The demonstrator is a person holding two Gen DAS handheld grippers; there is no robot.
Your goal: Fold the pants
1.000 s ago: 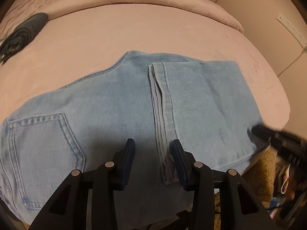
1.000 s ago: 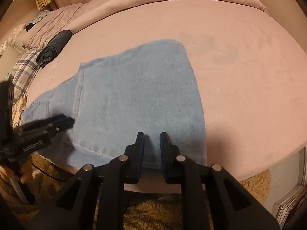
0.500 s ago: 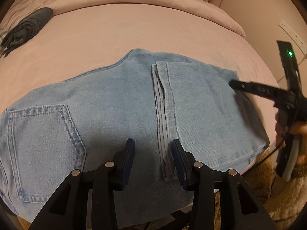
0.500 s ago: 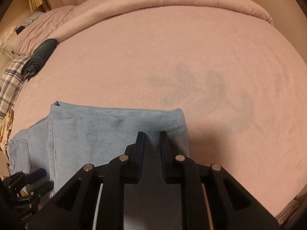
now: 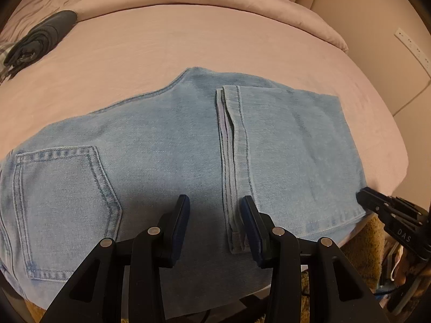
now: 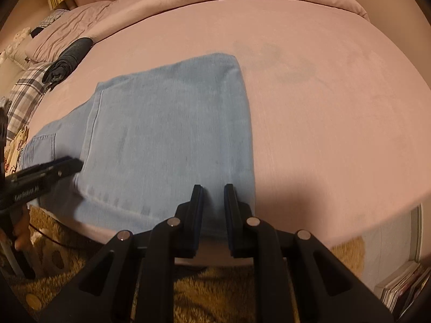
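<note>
Left wrist view: the left gripper [image 5: 215, 222] hangs over the jeans [image 5: 167, 161], fingers [image 5: 180, 220] apart and grasping nothing; the folded leg's hem [image 5: 232, 161] runs away from between them, its near end just inside the right-hand finger; a back pocket [image 5: 62, 210] lies left of the fingers; the right gripper [image 5: 362, 197] sits far right at the jeans' corner; the bed [image 5: 188, 43] stretches beyond.

Right wrist view: the right gripper [image 6: 213, 210] has its fingers [image 6: 196, 207] a narrow gap apart, released, with the jeans' [image 6: 167, 134] near edge showing through the gap but nothing pinched; the jeans spread ahead and left of the fingers on the bed [image 6: 323, 107]; the left gripper [image 6: 78, 164] reaches in from the left; rug [image 6: 215, 290] lies below.
</note>
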